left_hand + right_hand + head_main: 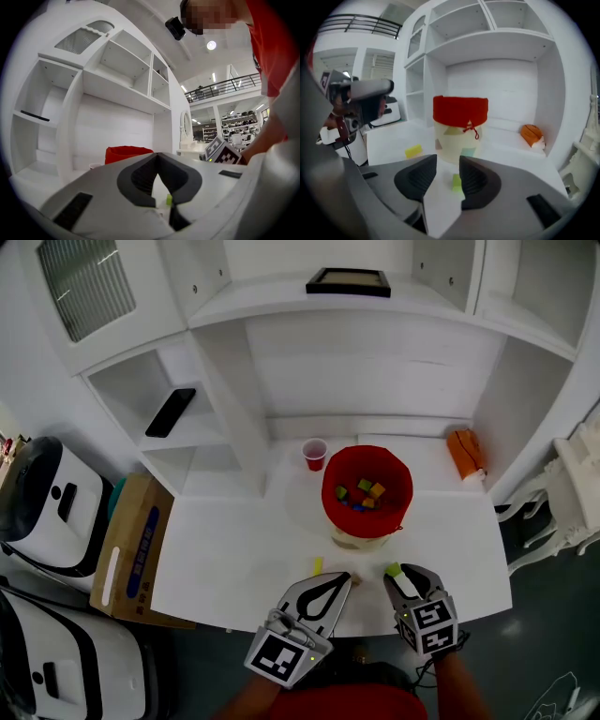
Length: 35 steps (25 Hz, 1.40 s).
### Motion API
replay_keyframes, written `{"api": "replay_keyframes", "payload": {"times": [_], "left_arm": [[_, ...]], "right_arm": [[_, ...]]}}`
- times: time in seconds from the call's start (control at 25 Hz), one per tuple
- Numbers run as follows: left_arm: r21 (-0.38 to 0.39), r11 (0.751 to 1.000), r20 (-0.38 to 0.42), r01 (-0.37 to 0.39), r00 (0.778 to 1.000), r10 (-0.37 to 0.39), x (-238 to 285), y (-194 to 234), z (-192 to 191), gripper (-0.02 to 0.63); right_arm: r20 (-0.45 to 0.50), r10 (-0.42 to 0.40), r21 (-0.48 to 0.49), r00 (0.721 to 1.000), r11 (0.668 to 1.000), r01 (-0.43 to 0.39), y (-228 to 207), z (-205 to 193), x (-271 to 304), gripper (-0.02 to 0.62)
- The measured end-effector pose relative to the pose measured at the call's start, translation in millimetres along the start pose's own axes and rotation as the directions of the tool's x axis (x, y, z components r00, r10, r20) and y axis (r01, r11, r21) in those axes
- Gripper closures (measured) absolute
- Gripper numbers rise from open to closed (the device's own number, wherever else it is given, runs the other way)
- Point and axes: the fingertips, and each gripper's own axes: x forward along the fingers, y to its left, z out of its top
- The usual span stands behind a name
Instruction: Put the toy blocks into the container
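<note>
Use the container (pixel 326 491) as your reference. It stands upright on the white counter (pixel 225 549) with its red rim uppermost, and several toy blocks (pixel 367 494) already lie inside it.

1. The yellow block (pixel 318 565) lies on the counter in front of the container, off its left side.
2. A red cup (pixel 315 454) stands behind the container, also on its left side.
3. Your left hand-held gripper (pixel 343 581) is at the counter's near edge, in front of the container and just beside the yellow block. Its jaws are closed tip to tip and grip no block.
4. The green block (pixel 393 570) lies on the counter in front of the container, toward its right side.
5. Your right hand-held gripper (pixel 409 576) is at that block, tilted down toward the counter. Its jaws are spread apart. The green block sits in the gap, close to the right-side jaw, and the pads do not clamp it.
6. An orange object (pixel 466 454) lies to the right of the container, near the back wall.
</note>
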Motion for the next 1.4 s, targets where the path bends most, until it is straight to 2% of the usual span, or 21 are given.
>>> {"api": "replay_keyframes", "payload": {"times": [0.24,0.4,0.48,0.64,0.76,0.88,1.0,1.08,1.16,1.32,1.4], "left_arm": [[-0.002,1.000,-0.026,-0.019,0.999,0.019,3,4,-4,0.595],[-0.013,0.999,-0.048,-0.033,0.998,0.032,1,8,-9,0.595],[-0.019,0.999,-0.055,-0.042,0.998,0.041,1,11,-12,0.595],[-0.016,0.999,-0.067,-0.051,0.997,0.050,0,16,-15,0.595],[-0.016,0.998,-0.070,-0.057,0.996,0.056,0,19,-16,0.595],[-0.021,0.998,-0.077,-0.065,0.995,0.063,-1,24,-18,0.595],[-0.017,0.998,-0.084,-0.067,0.994,0.065,-2,26,-21,0.595],[-0.017,0.997,-0.086,-0.071,0.994,0.069,-2,26,-23,0.595],[-0.019,0.997,-0.086,-0.078,0.993,0.076,-3,27,-24,0.595],[-0.024,0.995,-0.085,-0.101,0.992,0.098,-7,31,-22,0.595],[-0.025,0.993,-0.088,-0.117,0.990,0.114,-10,35,-22,0.595]], "right_arm": [[-0.225,-0.013,-0.048,0.974,0.999,0.002,-13,-44,38,0.383],[-0.276,-0.019,-0.049,0.961,0.999,0.006,-18,-55,46,0.387],[-0.265,-0.018,-0.035,0.964,0.999,0.009,-20,-56,45,0.438],[-0.166,0.017,0.071,0.986,0.997,-0.006,-22,-45,34,0.442],[0.030,0.059,0.160,0.998,0.985,-0.063,-17,-3,5,0.442],[0.257,0.070,0.189,0.964,0.974,-0.122,-14,61,-32,0.442],[0.385,0.077,0.144,0.920,0.979,-0.142,-13,123,-54,0.442],[0.432,0.090,0.102,0.898,0.984,-0.148,-12,156,-56,0.442],[0.451,0.095,0.064,0.887,0.988,-0.139,-13,181,-47,0.440],[0.424,0.077,0.047,0.903,0.993,-0.107,-24,201,-11,0.436],[0.397,0.084,0.056,0.914,0.992,-0.115,-27,204,4,0.404]]}}
